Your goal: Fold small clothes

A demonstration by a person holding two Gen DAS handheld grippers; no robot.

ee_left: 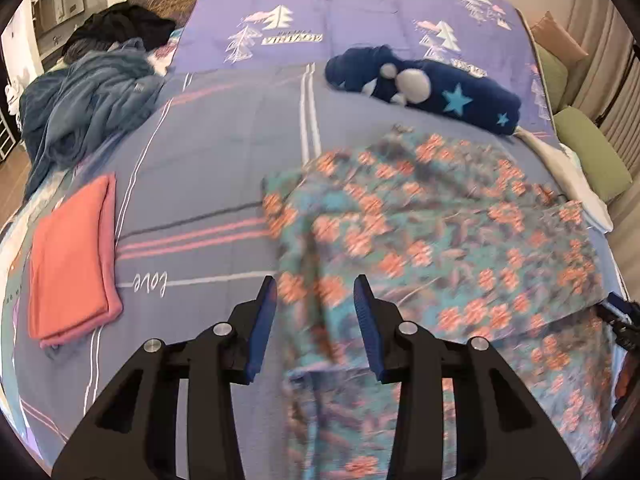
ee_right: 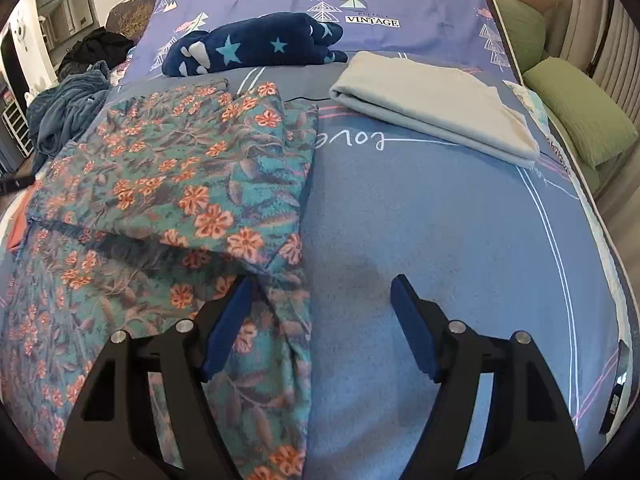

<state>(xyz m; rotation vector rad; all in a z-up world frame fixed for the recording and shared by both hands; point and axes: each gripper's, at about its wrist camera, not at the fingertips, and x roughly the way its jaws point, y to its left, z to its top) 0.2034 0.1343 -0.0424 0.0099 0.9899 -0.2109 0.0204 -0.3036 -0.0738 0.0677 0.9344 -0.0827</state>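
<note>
- Left gripper point(ee_left: 316, 300): jaws parted, gripping nothing; teal fleece garment with orange flowers point(ee_left: 440, 240) lies loose beneath, part-folded on the bed.
- Right gripper point(ee_right: 322, 300): jaws spread, straddling the garment's edge.
- Risk: a shallow pinch could drag the folded layer askew.

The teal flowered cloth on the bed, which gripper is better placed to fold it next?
Probably the left gripper: its open jaws hang over the teal flowered cloth, while the right gripper straddles only the cloth's edge, mostly above bare bedsheet.

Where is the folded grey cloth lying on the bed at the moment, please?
In the right wrist view the folded grey cloth lies at upper right, beside the "love" lettering, right of the floral garment and below the navy star blanket.
</note>
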